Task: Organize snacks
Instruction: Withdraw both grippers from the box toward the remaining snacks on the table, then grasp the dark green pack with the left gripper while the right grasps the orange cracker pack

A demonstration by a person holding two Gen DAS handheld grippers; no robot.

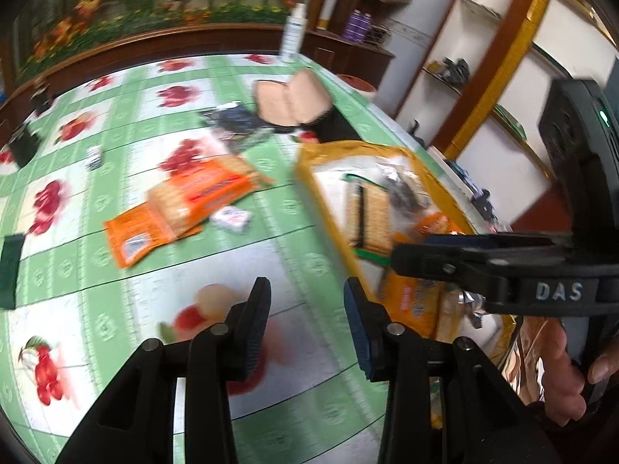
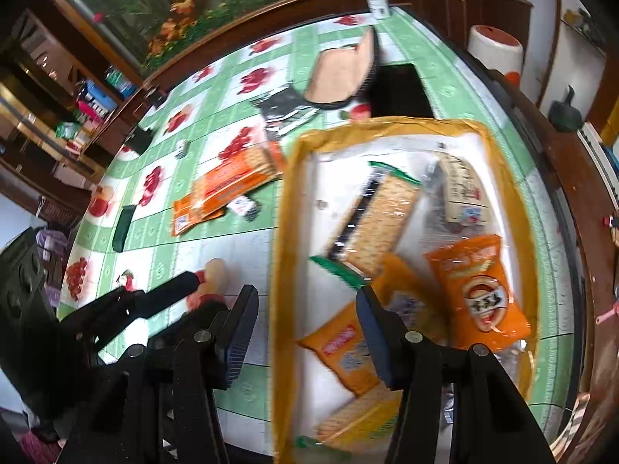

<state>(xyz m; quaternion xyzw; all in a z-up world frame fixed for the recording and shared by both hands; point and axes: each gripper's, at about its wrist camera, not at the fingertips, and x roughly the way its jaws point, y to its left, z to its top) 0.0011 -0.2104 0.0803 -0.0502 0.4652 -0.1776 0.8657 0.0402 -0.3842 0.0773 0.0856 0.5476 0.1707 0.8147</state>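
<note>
On the table, the yellow-rimmed tray [image 2: 503, 178] holds most snacks; orange cracker pack [image 1: 193, 197] and maybe smaller bits remain, both grippers (left gripper [image 1: 305, 328], right gripper [image 2: 305, 332]) gaping empty.

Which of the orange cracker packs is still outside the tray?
The long orange cracker pack lying on the green floral tablecloth, left of the yellow-rimmed tray, beside a small white packet. The other orange packs all lie inside the tray.
</note>
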